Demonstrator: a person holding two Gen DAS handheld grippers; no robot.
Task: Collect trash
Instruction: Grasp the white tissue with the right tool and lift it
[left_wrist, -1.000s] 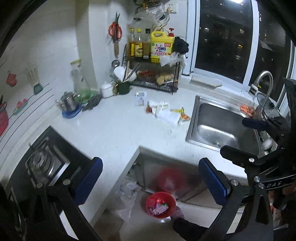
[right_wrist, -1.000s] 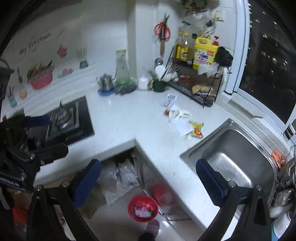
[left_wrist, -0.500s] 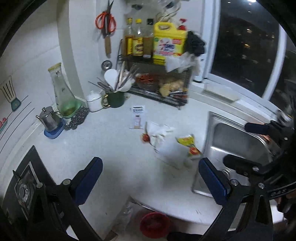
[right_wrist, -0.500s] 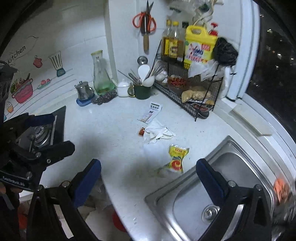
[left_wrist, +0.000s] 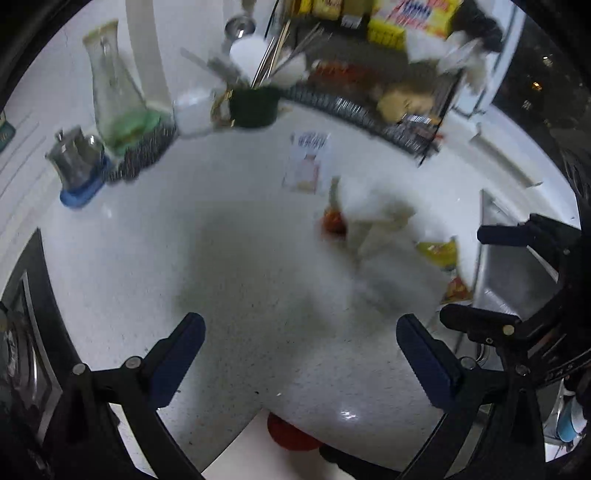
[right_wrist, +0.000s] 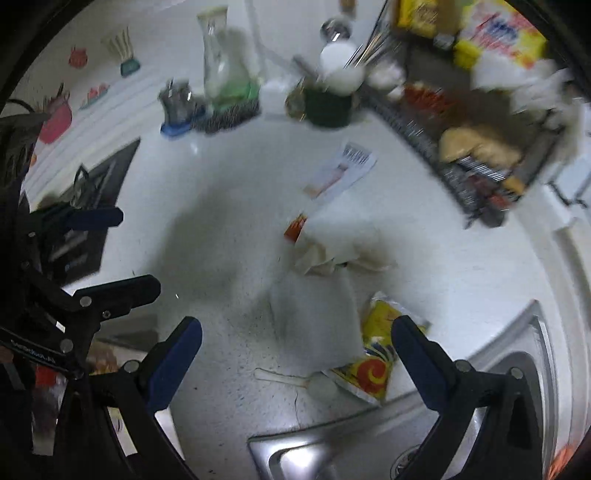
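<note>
Trash lies on the white counter (left_wrist: 236, 258): a crumpled white tissue (right_wrist: 340, 240) with a small red wrapper (right_wrist: 293, 229) beside it, a flat white sheet (right_wrist: 317, 317), a yellow snack packet (right_wrist: 373, 354), a plastic spoon (right_wrist: 295, 380) and a printed paper packet (right_wrist: 341, 171). The same tissue (left_wrist: 373, 210), yellow packet (left_wrist: 443, 254) and paper packet (left_wrist: 306, 166) show in the left wrist view. My right gripper (right_wrist: 295, 362) is open just above the white sheet. My left gripper (left_wrist: 299, 358) is open over bare counter, short of the trash. The red bin (left_wrist: 291, 435) sits on the floor below.
A wire rack (right_wrist: 476, 147) with food and a yellow detergent jug (right_wrist: 498, 33) stands at the back right. A green utensil cup (right_wrist: 327, 105), glass carafe (right_wrist: 225, 70) and small metal pot (right_wrist: 177, 103) line the back. The sink (right_wrist: 480, 435) is at right, the stove (right_wrist: 96, 206) at left.
Both grippers have moved forward and down toward the counter; the trash now looms large. The right gripper has come over the white sheet and yellow packet. Both stay open.
</note>
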